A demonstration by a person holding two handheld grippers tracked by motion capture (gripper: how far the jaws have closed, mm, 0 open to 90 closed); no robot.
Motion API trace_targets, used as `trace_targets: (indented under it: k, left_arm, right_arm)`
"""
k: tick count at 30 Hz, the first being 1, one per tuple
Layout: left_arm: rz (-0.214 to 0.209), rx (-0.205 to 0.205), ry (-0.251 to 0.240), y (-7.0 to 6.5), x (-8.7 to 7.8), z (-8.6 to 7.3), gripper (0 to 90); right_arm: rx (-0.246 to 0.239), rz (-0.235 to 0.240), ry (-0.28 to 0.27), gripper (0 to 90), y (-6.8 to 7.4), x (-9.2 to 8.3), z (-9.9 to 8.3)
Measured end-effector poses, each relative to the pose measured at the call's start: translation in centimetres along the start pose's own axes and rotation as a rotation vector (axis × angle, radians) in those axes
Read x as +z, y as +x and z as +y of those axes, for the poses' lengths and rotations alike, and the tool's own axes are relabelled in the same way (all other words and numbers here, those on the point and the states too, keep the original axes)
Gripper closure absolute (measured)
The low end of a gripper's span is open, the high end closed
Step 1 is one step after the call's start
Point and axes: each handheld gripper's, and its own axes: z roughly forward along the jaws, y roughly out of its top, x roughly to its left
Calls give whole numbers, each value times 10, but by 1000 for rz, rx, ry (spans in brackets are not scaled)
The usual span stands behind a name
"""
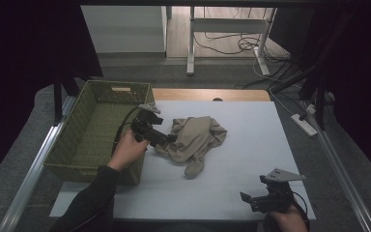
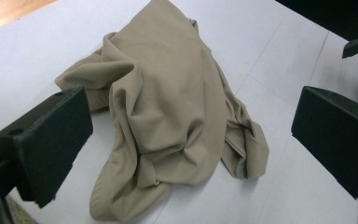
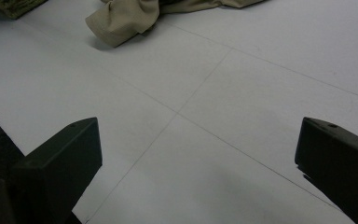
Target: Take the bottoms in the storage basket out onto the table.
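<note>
Left tool (image 2: 186, 140) gapes wide at crumpled cloth (image 2: 168, 107).

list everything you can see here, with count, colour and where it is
crumpled beige cloth garment: one, beige, heaped on the middle of the table, apart from the basket
woven green rectangular basket: one, olive green, on the table's left edge, nothing seen inside
white table cover: one, white, faint seam lines, bare wood strip at the far edge
white power strip: one, white, on the floor right of the table
white desk frame: one, white, beyond the table with cables under it
left claw: one, black, jaws open, at the cloth's left edge
right claw: one, black, jaws open, over the bare near right corner
person's hands: two, left hand beside the basket, right hand at the bottom edge
</note>
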Motion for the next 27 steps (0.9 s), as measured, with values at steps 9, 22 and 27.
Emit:
trace_targets:
  k: [9,22,27]
  left_arm:
    - [-18,-36,-6,2,-11,-8,0]
    - [10,-22,-34,2,-23,-16,0]
    - [0,-39,-35,4,-26,-19,0]
  right_arm:
    - [0,-1,0,10,0,0,0]
    - [-7,4,-9,10,1,-1,0]
    - [-8,3,-7,10,1,-1,0]
